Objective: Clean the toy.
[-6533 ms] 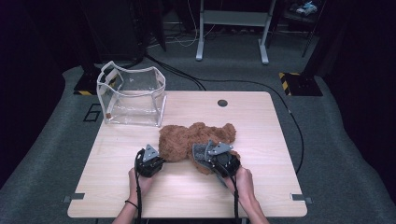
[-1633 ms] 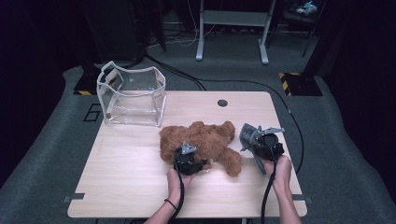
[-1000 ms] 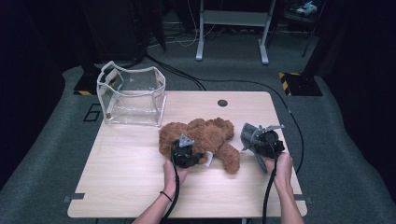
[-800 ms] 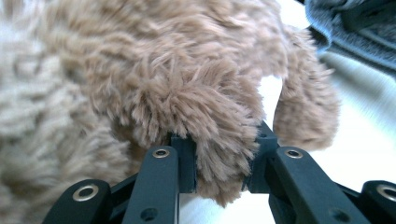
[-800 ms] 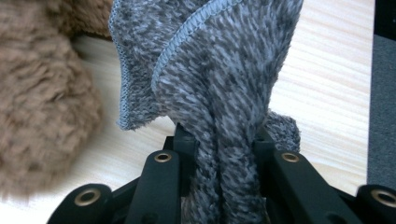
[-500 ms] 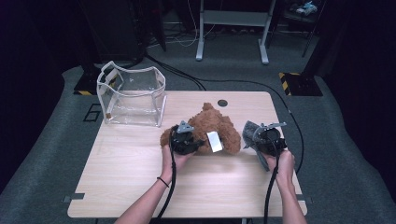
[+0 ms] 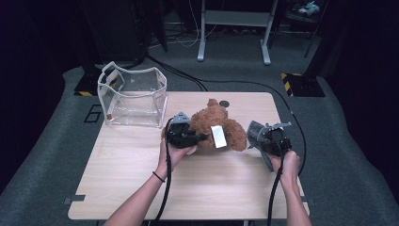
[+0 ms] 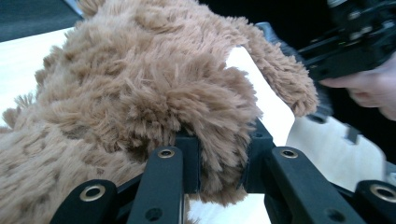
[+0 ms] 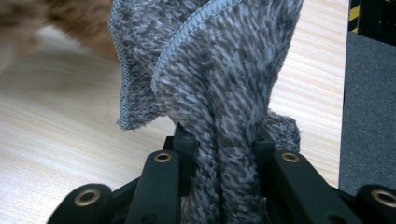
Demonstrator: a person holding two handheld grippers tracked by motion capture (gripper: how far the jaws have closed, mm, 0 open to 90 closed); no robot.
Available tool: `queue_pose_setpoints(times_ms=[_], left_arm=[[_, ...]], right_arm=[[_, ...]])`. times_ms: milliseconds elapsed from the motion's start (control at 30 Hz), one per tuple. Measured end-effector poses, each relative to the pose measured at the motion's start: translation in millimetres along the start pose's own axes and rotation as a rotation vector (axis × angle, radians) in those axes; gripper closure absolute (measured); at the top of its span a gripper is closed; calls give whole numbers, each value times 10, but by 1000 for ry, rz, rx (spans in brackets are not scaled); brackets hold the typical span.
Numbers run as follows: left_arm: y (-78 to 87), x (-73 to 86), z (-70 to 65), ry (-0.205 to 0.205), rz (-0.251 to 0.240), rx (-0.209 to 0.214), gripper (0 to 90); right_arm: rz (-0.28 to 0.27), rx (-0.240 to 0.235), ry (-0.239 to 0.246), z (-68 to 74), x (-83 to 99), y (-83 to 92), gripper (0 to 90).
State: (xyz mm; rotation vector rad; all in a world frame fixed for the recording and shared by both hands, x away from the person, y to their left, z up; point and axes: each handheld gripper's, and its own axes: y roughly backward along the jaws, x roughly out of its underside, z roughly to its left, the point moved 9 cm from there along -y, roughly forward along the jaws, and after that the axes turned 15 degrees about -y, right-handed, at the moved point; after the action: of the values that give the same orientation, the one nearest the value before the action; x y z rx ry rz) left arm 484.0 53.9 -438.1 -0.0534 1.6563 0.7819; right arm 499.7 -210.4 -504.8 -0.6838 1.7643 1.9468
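A brown plush teddy bear [image 7: 221,123] with a white tag [image 7: 217,136] is raised at the middle of the wooden table [image 7: 141,179]. My left gripper [image 7: 200,138] is shut on a tuft of its fur from the left. In the left gripper view the jaws pinch the brown fur [image 8: 219,172] and the tag [image 8: 264,98] hangs behind. My right gripper [image 7: 259,137] stands right of the bear, shut on a bunched grey fleece cloth [image 7: 254,130]. In the right gripper view the cloth [image 9: 219,70] rises from between the jaws above the table [image 9: 56,154].
A clear plastic bag [image 7: 134,96] stands open at the back left corner of the table. A small black disc [image 7: 224,103] lies near the back edge. Black cables [image 7: 263,87] run over the grey floor behind, by a metal stand [image 7: 233,21].
My left gripper has lifted the bear off the table and carried it slightly toward the back; the bear now hangs more upright with its tag showing. The right gripper has kept still with the cloth.
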Motion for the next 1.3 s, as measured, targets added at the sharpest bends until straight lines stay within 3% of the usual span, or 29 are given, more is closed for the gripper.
queue_pose_setpoints(times_ms=[133,333,400,467,500,667,733,833,933,1033,1200,1300], left_arm=[[88,-89,-73,-4,-16,38,739],[210,-162,-125,23,-22,76,737],[191,-111,-107,31,-4,100,736],[111,4,-41,60,24,136,733],[30,118,16,92,44,174,732],[-87,338,237,142,64,175,672],[-88,366,308,156,61,149,650],[-80,390,395,150,60,72,543],[-73,395,451,105,73,-10,495],[-33,349,523,42,79,-142,410],[39,341,596,-2,110,-245,273],[90,397,638,-23,128,-299,255]], right_arm=[[-8,3,3,-16,-19,14,725],[-16,9,-2,-41,-47,45,725],[-15,5,-3,-36,-46,43,725],[-3,4,-17,-15,-27,37,724],[-3,2,-8,-13,-26,21,724],[13,-6,-1,50,9,-29,723],[13,-7,-4,53,11,-33,722],[10,-11,1,54,24,-50,721],[15,-11,-2,57,37,-56,720],[15,-9,-3,68,40,-52,720],[6,-17,-1,79,29,-44,720],[4,-19,1,73,33,-47,719]])
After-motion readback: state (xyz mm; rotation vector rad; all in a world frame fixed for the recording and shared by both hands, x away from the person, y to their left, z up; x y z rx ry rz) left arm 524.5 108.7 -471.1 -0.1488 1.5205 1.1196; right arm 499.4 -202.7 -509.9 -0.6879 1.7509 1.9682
